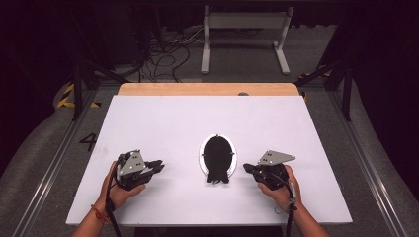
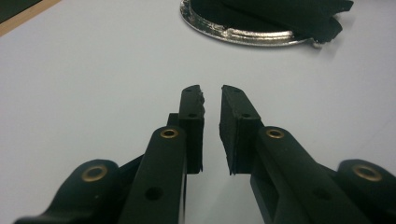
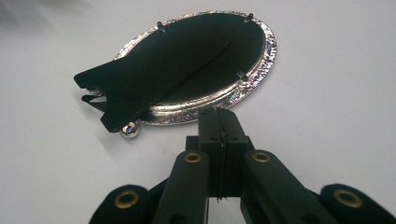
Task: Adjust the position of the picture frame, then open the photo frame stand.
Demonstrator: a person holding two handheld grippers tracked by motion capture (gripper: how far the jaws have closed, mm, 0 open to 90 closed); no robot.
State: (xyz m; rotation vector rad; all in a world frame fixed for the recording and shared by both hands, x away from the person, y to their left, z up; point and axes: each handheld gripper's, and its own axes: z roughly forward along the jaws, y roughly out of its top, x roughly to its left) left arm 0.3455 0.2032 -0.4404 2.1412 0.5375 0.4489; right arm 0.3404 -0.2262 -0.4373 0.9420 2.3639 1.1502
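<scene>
The oval picture frame [image 1: 218, 159] lies face down on the table [image 1: 163, 123] between both hands. The left claw [image 1: 157, 166] points at it, slightly released and empty; the right claw [image 1: 246, 168], clenched, is just beside its rim.

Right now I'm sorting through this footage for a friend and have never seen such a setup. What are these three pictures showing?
A person sits at a white table and holds a hand-held two-jaw tool in each hand. The high view looks down from above: the left gripper and right gripper flank an oval silver picture frame lying face down, its black back and stand upward. The other two pictures come from cameras riding on the tools. The left gripper view shows its jaws slightly apart with nothing between them. The right gripper view shows its jaws pressed together, empty, their tips close to the frame's rim.
</scene>
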